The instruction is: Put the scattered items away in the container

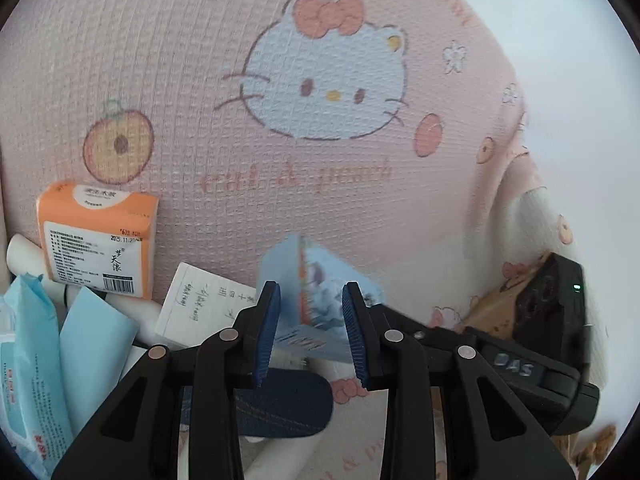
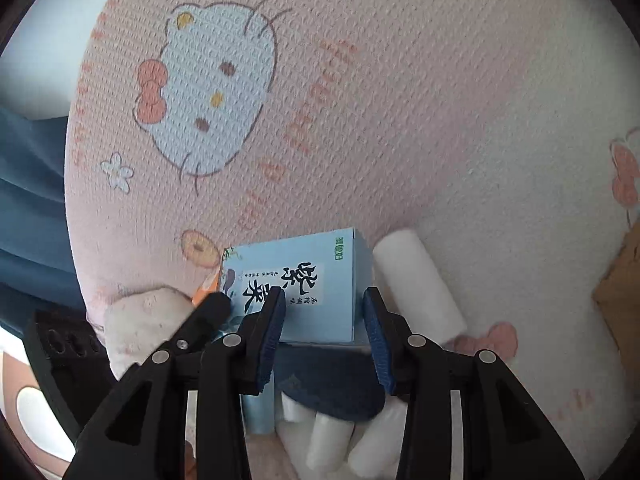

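Note:
A light blue box (image 1: 320,304) with printed art stands on edge between the fingers of my left gripper (image 1: 310,328), which is open around it. In the right wrist view the same blue box (image 2: 308,292) shows its labelled face, just ahead of my open right gripper (image 2: 324,332). A dark denim pouch (image 2: 332,380) lies under both grippers, also seen in the left wrist view (image 1: 280,404). White rolls (image 2: 418,284) lie beside and below the box. The pink cartoon-print fabric wall (image 1: 280,160) of the container rises behind everything.
An orange tissue pack (image 1: 98,236), a written note pad (image 1: 200,304), blue wet-wipe packs (image 1: 36,380) and white rolls (image 1: 24,256) lie at the left. The other gripper's black body (image 1: 548,344) is at the right. A brown cardboard piece (image 2: 620,300) is at far right.

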Tool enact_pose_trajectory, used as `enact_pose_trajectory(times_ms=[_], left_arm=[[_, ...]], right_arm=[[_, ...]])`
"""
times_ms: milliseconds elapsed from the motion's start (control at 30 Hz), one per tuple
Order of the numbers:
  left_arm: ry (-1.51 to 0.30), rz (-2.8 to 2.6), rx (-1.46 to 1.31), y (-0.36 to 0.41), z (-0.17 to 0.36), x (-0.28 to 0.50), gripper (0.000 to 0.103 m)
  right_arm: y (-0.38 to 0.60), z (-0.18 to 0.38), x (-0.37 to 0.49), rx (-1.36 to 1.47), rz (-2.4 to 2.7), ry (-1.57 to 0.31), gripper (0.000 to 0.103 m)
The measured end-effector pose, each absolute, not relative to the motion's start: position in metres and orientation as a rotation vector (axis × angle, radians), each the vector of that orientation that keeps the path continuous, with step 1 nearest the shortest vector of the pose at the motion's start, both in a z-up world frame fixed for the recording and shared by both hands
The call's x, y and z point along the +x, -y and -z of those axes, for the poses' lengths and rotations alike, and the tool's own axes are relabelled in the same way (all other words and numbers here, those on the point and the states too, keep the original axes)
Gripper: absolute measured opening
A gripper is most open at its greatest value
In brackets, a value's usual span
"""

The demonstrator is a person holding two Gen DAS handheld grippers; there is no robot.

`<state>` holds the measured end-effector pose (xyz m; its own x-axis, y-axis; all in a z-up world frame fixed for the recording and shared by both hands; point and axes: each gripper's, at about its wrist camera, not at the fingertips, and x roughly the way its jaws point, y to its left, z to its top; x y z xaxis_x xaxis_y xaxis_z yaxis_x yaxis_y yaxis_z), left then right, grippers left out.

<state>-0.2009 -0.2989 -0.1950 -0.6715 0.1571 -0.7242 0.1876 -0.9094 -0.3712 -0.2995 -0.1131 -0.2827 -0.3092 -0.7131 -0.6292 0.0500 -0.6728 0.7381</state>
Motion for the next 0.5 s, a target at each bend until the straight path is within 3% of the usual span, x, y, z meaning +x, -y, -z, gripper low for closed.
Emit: enact_pose_trajectory(times_ms=[167, 400, 433, 500], left_arm=[[-0.545, 2.803, 1.234, 0.294, 0.178, -0.171, 0.035], [-0.675, 2.795, 1.213, 0.302, 0.168, -0.126, 0.035], [-0.683, 2.813, 1.217, 0.298, 0.167, -0.12, 0.03], [-0.882, 2.873, 1.334, 0.285, 0.175, -0.11, 0.017]], right_arm=[[0.111, 0.263, -0.283, 1.399, 2.061, 0.793, 0.038], [0.096, 0.251, -0.243, 1.387, 2.037, 0.749, 0.038], [0.095, 0.25, -0.235, 1.384, 2.035, 0.746, 0.038], [0.093, 0.247, -0.219, 1.358, 1.979, 0.772, 0.034]])
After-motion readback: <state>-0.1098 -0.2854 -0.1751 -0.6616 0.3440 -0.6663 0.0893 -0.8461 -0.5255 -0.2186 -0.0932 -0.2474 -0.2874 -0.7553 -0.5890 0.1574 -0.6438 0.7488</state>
